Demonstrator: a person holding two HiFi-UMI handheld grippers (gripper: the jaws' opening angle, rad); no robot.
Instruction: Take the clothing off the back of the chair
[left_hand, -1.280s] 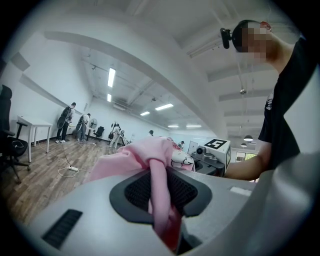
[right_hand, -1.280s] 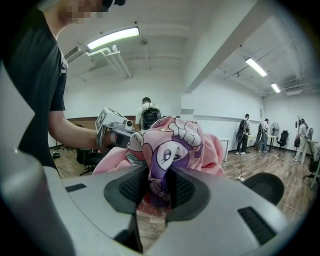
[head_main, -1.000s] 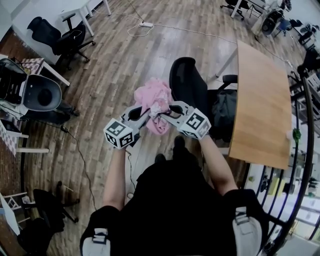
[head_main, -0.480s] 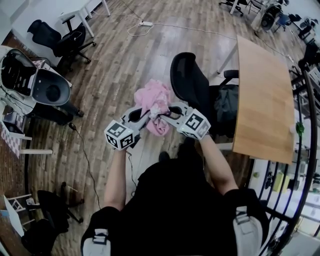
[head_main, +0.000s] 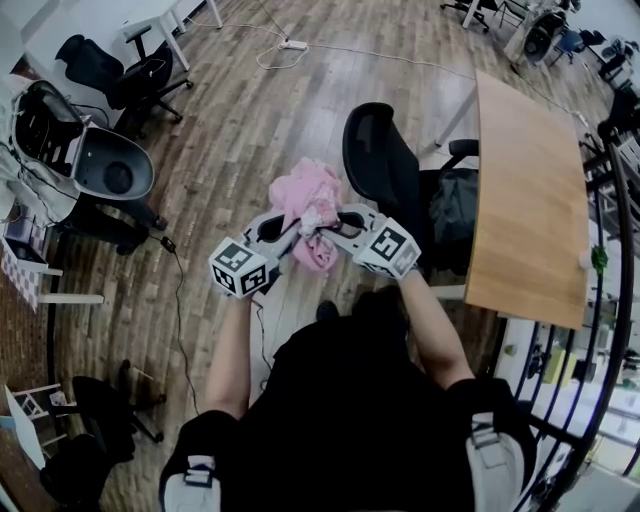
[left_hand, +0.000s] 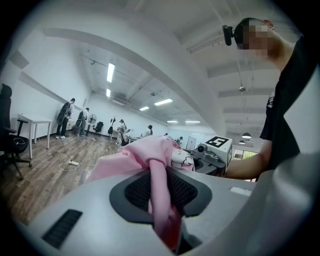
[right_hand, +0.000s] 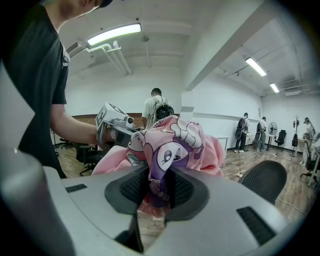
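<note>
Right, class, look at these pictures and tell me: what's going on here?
A person is holding a bunched pink garment between two tools. The left hand-held gripper and the right hand-held gripper are each shut on a fold of its fabric. The garment hangs in the air beside the black office chair, apparently clear of its backrest, above the wooden floor.

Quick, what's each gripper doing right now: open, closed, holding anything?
Left gripper: closed on the pink garment.
Right gripper: closed on the same pink garment.
</note>
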